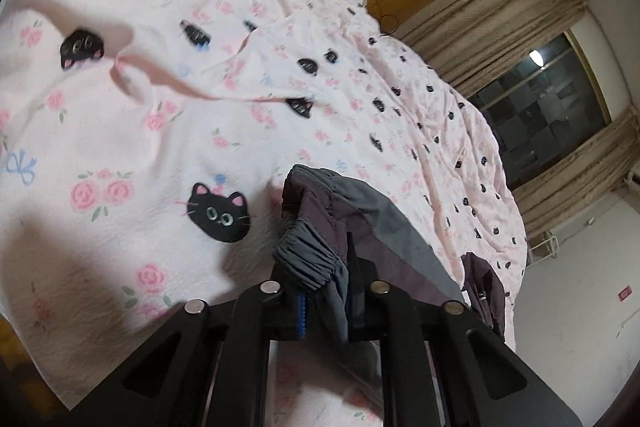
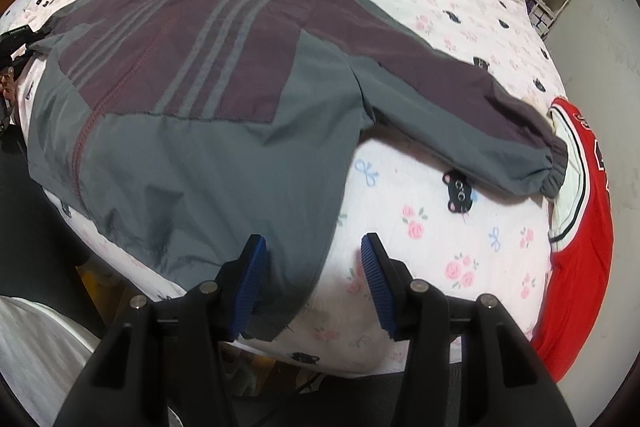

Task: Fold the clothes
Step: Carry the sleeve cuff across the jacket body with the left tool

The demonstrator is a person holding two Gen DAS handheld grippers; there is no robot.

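Across the bedspread [image 2: 460, 239] the jacket [image 2: 224, 99] spreads, cuff [image 1: 308, 263] pinched in left fingers [image 1: 301, 311], right fingers [image 2: 376, 267] apart, empty.

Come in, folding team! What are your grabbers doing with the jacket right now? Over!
Left gripper clamped on a jacket cuff. Right gripper open over the jacket hem, holding nothing. Red jersey lies under the other cuff.
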